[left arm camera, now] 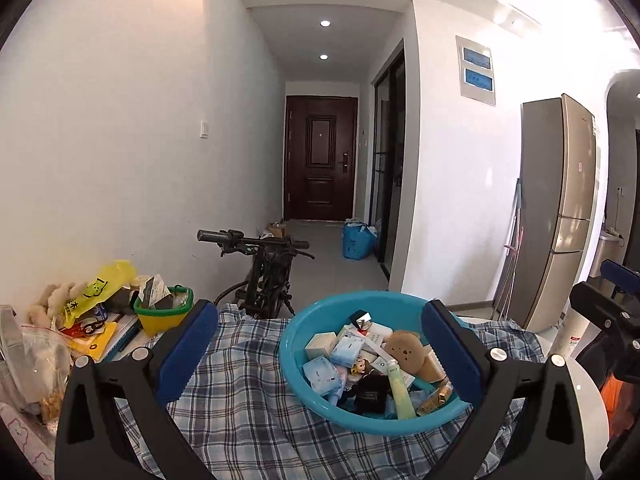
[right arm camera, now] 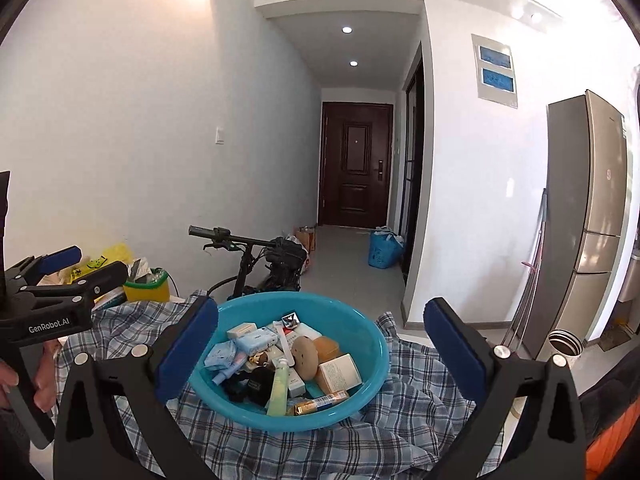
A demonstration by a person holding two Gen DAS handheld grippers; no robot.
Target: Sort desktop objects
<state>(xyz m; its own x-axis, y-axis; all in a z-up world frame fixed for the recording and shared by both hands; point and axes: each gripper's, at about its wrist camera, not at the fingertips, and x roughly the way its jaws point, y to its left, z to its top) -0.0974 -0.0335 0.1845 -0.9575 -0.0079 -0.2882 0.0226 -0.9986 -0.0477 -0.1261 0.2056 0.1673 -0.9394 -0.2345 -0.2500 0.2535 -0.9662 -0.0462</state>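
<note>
Both grippers hang back from the blue basin (left arm camera: 294, 364), which sits on a plaid cloth (left arm camera: 240, 412) spread over the desk and holds the jumble to be sorted: small white and pale-blue boxes, tissue packs (right arm camera: 221, 354), a green tube (right arm camera: 278, 390), a round tan puff (right arm camera: 303, 356), a gold-wrapped bar (right arm camera: 320, 401) and a small dark plush toy (right arm camera: 256, 384).

The left gripper (left arm camera: 320, 350) has its fingers spread wide with nothing between them. The right gripper (right arm camera: 320, 346) is likewise wide open and empty. From the left wrist view the basin lies at about 1 o'clock; from the right wrist view it lies dead ahead at 12 o'clock.

The main risks, as I judge them:
- The cloth is loose and rumpled. A finger that drags on it could pull the basin along or tip it.
- The things are piled and overlapping, so closing on one may catch a neighbour or squeeze the soft tube.
- The two grippers point at the same basin. The left one shows at 9 o'clock in the right wrist view, near enough that both reaching in together could collide.
- The basin's sloping wall may deflect a finger that comes in low.

Clutter at 10 o'clock, with a yellow-green bin (left arm camera: 162, 314) and a yellow bag (left arm camera: 98, 284), leaves little room for setting things down.
</note>
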